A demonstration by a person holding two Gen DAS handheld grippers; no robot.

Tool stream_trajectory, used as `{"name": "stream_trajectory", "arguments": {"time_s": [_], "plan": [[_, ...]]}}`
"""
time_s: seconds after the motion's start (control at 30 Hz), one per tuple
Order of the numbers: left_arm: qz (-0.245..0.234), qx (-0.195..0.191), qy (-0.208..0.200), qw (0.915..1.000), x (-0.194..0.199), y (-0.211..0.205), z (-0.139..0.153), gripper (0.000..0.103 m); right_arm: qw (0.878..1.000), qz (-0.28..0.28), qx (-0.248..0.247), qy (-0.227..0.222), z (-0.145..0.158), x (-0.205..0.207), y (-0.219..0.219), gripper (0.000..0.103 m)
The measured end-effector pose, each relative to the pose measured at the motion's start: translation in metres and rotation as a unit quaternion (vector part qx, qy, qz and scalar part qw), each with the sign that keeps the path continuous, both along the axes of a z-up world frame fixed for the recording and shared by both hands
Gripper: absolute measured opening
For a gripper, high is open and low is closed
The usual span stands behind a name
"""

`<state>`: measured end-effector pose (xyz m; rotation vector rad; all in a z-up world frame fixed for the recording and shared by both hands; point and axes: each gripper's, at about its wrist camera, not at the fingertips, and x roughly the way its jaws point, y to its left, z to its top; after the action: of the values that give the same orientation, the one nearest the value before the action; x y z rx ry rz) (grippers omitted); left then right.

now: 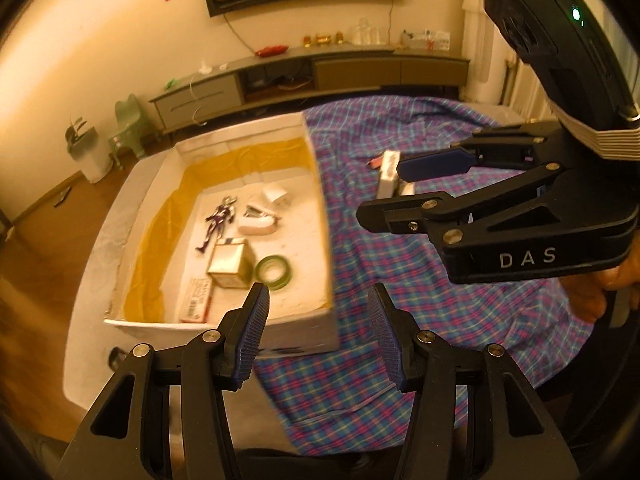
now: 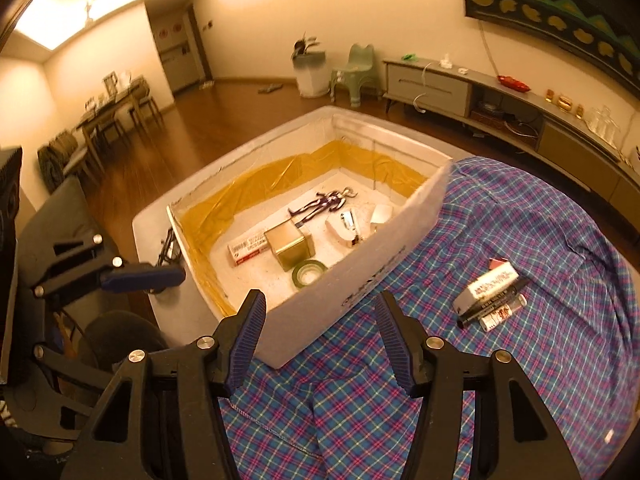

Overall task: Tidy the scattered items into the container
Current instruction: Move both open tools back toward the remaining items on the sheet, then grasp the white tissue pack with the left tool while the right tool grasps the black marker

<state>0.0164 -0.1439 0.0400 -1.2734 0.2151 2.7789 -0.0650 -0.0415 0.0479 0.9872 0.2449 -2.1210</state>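
Remaining items: while both tongs hang empty, a small white carton (image 2: 490,286), a black marker (image 2: 496,300) and a white tube (image 2: 504,312) lie bunched and touching on the plaid cloth (image 2: 540,220), well right of the box (image 2: 400,240).
Left tongs (image 1: 318,312): jaws spread, holding nothing, above the box's near wall.
Right tongs (image 2: 320,316): jaws spread, nothing between them, near the box corner.
Already inside: figurine (image 2: 320,204), gold tin (image 2: 286,242), tape roll (image 2: 308,274).
Risk: closing on the bunch may pinch two things and drop one.
Risk: a low carry may knock the box's wall.
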Motion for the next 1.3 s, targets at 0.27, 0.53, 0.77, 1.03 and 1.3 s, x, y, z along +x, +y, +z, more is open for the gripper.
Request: {"name": "stream_trajectory", "arguments": {"time_s": [0.27,0.53,0.77,1.03,1.3], "plan": [[-0.040,0.037,-0.006,0.9985,-0.019,0.038,-0.010,0.054,0.995,-0.086,-0.048,-0.033,-0.022,-0.026,0.062,0.055],[-0.050,0.086,-0.029,0.9946,-0.064,0.070,-0.033,0.054,0.978,-0.165,-0.061,-0.115,-0.067,-0.086,0.107,0.042],[-0.020,0.130,-0.053,0.9899,-0.121,0.075,-0.058,0.054,0.967,-0.201,-0.049,-0.147,-0.093,-0.141,0.112,0.042],[0.001,0.135,-0.062,0.9889,-0.193,0.091,-0.089,0.054,0.962,-0.217,-0.049,-0.157,-0.109,-0.175,0.126,0.042],[0.014,0.093,-0.029,0.9951,-0.221,0.099,-0.110,0.055,0.956,-0.229,-0.066,-0.172,-0.120,-0.187,0.150,0.042]]}}
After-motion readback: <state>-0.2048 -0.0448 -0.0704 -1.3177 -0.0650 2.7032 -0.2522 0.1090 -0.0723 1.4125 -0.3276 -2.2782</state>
